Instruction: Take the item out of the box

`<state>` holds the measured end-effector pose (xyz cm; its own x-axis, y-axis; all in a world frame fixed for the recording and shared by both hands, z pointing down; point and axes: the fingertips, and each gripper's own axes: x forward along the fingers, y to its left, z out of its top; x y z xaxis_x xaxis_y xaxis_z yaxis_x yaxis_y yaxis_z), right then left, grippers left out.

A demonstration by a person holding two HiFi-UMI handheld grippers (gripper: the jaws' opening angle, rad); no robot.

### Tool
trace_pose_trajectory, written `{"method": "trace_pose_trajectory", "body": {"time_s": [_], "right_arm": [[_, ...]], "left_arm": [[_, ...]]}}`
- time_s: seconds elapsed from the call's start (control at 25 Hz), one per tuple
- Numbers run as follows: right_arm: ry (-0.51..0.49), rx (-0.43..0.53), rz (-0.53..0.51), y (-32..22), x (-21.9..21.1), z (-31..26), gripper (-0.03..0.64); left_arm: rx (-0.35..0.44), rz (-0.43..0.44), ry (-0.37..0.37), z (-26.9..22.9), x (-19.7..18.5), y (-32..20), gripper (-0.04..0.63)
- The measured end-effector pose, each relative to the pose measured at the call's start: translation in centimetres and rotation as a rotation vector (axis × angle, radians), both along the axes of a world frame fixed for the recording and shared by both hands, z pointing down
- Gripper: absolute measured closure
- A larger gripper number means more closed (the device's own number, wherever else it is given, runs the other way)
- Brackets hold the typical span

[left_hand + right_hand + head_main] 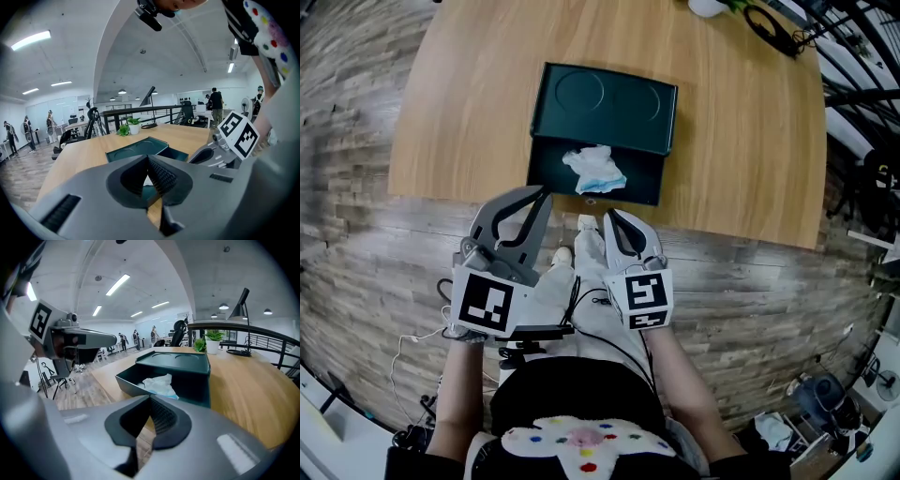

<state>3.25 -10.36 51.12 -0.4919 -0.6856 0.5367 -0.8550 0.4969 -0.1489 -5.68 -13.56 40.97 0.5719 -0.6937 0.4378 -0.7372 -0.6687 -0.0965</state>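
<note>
Through the head view I see the dark green box point(602, 111) open on the counter point(741, 141), with the crumpled white item point(595, 171) in its tray. My left tool point(544, 192) and right tool point(610, 217) are just short of it, and cables point(773, 25) are cut off at the far corner. In the left gripper view the jaws are pressed together, empty, and hide nearly all of the item; in the right gripper view the jaws meet on nothing too, with the item in plain sight beyond them.

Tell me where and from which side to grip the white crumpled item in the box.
Grip the raised crumpled middle of the white item, coming from above on the person's side. The box is open only there; its lid sits over the far part, and the walls block a level approach. Its upstanding folds should pinch easily.
</note>
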Motion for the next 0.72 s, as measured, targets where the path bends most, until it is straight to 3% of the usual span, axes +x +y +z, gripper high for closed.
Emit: {"method": "trace_pose_trajectory", "body": {"time_s": [0.28,0.72], "right_arm": [[-0.027,0.040,0.037,0.0,1.8,-3.1,0.607],[-0.011,0.078,0.087,-0.5,4.4,-4.6,0.607]], "left_arm": [[-0.049,0.088,-0.026,1.3,1.9,-0.7,0.546],[-0.104,0.258,-0.155,5.2,5.5,-3.0,0.511]]}}
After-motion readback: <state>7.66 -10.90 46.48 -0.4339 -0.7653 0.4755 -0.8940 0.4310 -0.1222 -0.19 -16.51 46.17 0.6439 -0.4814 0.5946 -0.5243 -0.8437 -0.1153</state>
